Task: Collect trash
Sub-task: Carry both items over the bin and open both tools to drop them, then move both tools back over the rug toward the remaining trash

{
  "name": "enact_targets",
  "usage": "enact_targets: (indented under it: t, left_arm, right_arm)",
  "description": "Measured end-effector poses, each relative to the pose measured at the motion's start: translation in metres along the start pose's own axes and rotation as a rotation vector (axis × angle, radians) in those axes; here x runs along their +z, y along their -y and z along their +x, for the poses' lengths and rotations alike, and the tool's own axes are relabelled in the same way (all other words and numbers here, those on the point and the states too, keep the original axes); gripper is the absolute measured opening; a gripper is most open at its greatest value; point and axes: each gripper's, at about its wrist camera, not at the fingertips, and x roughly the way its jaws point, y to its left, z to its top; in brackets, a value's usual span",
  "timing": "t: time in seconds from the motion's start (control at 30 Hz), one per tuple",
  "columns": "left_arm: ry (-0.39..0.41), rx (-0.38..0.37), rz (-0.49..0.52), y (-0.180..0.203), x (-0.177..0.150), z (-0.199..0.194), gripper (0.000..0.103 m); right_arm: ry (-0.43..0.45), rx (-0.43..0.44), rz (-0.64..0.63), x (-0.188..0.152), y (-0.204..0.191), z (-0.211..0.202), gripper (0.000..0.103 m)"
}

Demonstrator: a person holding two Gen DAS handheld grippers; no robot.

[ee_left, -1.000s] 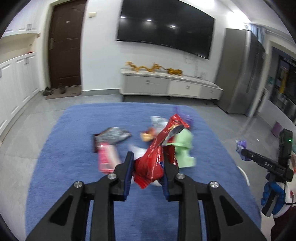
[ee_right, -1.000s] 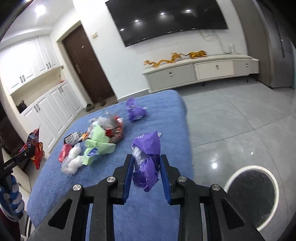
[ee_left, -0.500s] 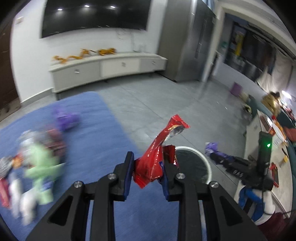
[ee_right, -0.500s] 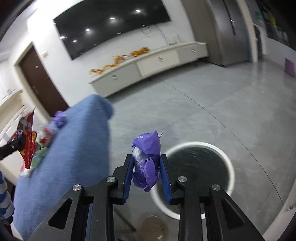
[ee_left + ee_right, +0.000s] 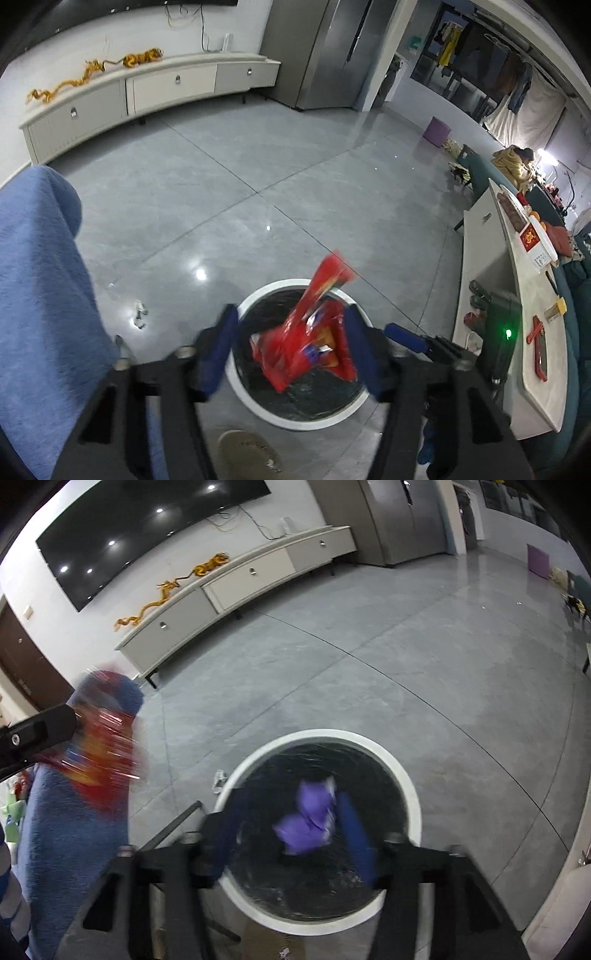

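Both tools' jaws are opening: the left tool (image 5: pixel 291 345) frees a red wrapper (image 5: pixel 314 328), the right tool (image 5: pixel 291 829) a purple wrapper (image 5: pixel 308 821), over the bin (image 5: pixel 406 790). Both look light, crinkly and limp, likely best pinched by a bunched fold.

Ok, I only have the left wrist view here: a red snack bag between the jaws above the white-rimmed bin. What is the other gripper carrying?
Observer: A crumpled purple wrapper, between the right gripper's jaws, which are opening.
Operator: Is it over the bin too?
Observer: Yes. The right wrist view shows it against the dark liner inside the bin.
Operator: Anything left to collect?
Observer: A pale green piece shows at the left edge of that view, beside the blue cloth. It is too blurred to name.
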Motion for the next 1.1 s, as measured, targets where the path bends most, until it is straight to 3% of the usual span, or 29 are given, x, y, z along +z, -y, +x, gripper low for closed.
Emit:
enact_targets:
  t: [0.23,0.43,0.5,0.8,1.0,1.07,1.1]
  left_arm:
    - [-0.018,-0.016,-0.004,0.006,-0.002,0.019,0.063]
    - [0.030,-0.034,0.009,0.013,-0.006,0.004,0.063]
    - [0.057,-0.022,0.018,0.016,-0.010,-0.008,0.063]
    - [0.345,0.112,0.006,0.001,-0.027,-0.105,0.063]
    - [0.500,0.183,-0.014,-0.035,-0.044,-0.185,0.063]
    - [0.532,0.197,-0.029,-0.049,-0.052,-0.208,0.063]
    - [0.549,0.207,-0.040,-0.057,-0.057,-0.222,0.063]
  right_arm:
    - [-0.017,-0.032,0.037,-0.007,0.011,-0.006,0.058]
    - [0.026,-0.059,0.033,-0.007,-0.003,-0.034,0.058]
    - [0.052,-0.078,0.019,-0.007,-0.011,-0.047,0.064]
    - [0.215,-0.246,-0.086,-0.002,-0.072,-0.110,0.075]
    - [0.366,-0.235,-0.145,0.004,-0.133,-0.156,0.080]
    - [0.417,-0.217,-0.187,0.004,-0.156,-0.171,0.087]
    - [0.435,-0.207,-0.198,0.004,-0.165,-0.175,0.100]
